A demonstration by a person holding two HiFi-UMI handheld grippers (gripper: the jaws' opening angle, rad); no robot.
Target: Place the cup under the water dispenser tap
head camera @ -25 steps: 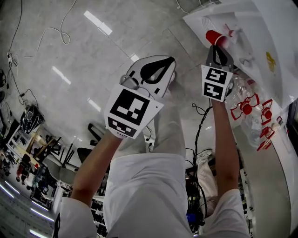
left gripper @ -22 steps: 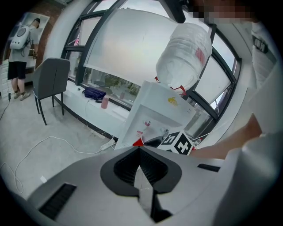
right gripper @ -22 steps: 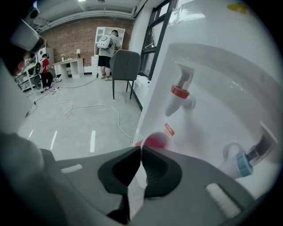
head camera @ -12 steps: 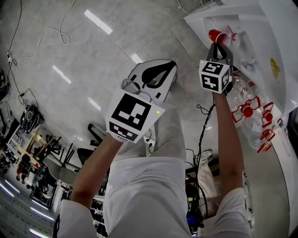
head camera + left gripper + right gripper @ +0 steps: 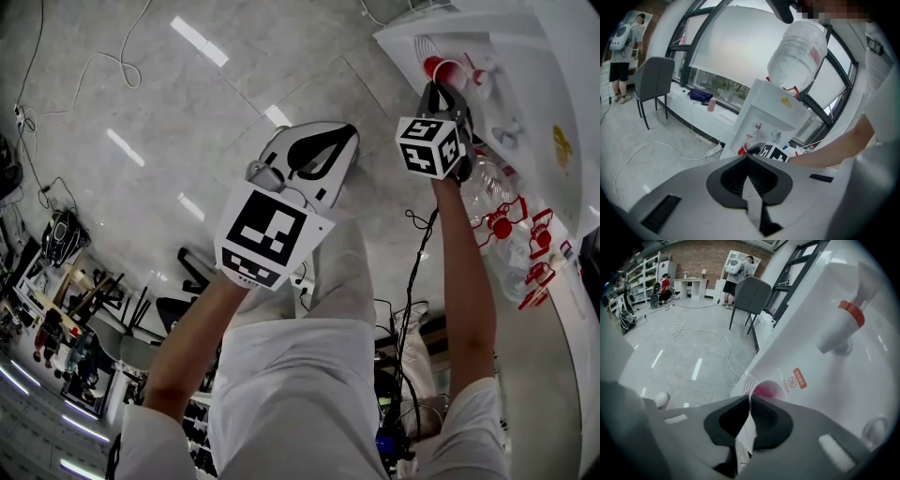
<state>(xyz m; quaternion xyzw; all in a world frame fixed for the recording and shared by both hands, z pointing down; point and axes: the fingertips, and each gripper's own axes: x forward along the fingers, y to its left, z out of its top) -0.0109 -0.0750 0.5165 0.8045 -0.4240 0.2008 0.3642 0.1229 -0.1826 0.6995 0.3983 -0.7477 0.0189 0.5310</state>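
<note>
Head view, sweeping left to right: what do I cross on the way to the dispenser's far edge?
White floor cable → left gripper → right gripper → clear water bottle → yellow sticker on the dispenser. The red cup overlaps the right gripper, so it is left out.

Tap point(image 5: 840, 328) juts above cup point(image 5: 767, 391); open floor point(image 5: 684, 357) leftward.

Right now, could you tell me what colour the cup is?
The cup is red, clearest in the head view.

Red cup point(image 5: 767, 391), white dispenser point(image 5: 806, 301), red-collared tap point(image 5: 840, 326)
</note>
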